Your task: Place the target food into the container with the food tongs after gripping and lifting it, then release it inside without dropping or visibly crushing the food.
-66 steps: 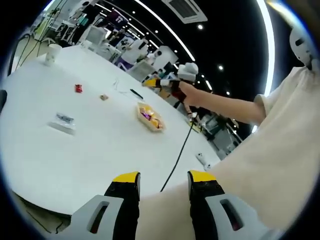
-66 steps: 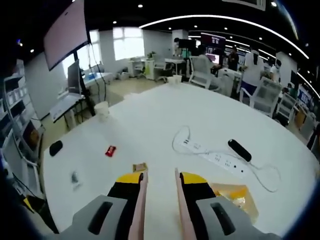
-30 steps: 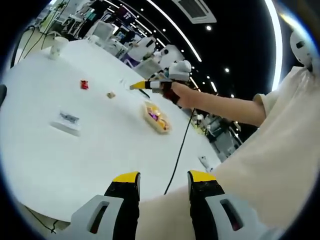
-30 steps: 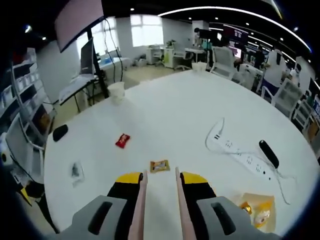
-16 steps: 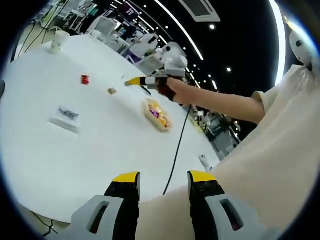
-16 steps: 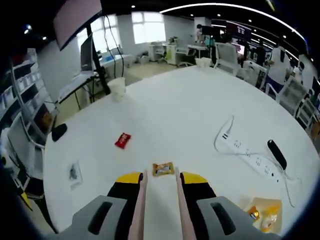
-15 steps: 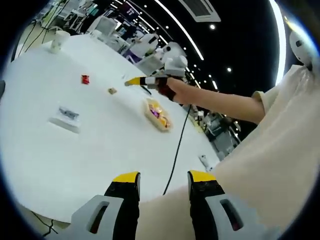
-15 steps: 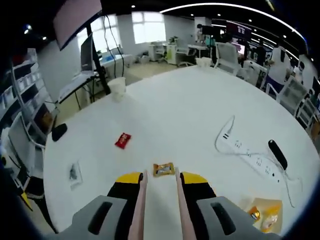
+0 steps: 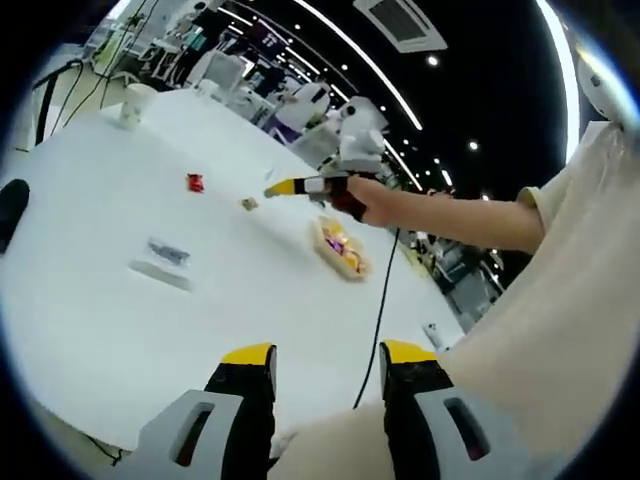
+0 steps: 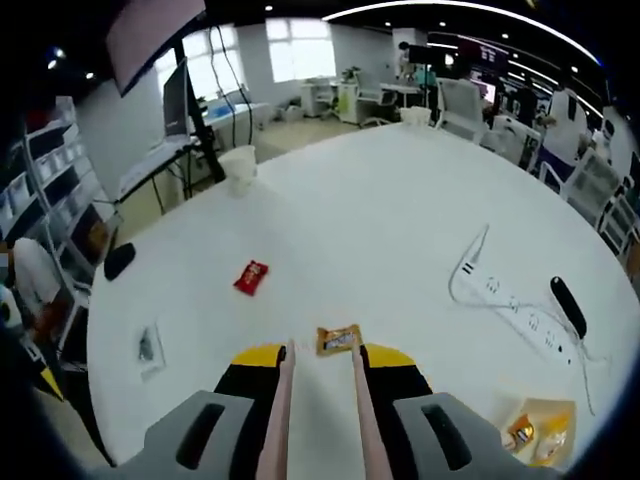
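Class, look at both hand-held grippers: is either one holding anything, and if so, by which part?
The right hand-held gripper holds food tongs between its jaws, clamping their arms. The tong tips hold nothing; the orange snack packet lies just ahead. The left hand-held gripper holds nothing.

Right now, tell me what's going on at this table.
A person is reaching the right gripper, which carries pale food tongs, toward a small orange-brown wrapped snack on the round white table. The tong tips sit just short of the snack, not yet gripping it. The shallow yellow container already holds wrapped sweets. The left gripper hangs open near the table edge, holding nothing.
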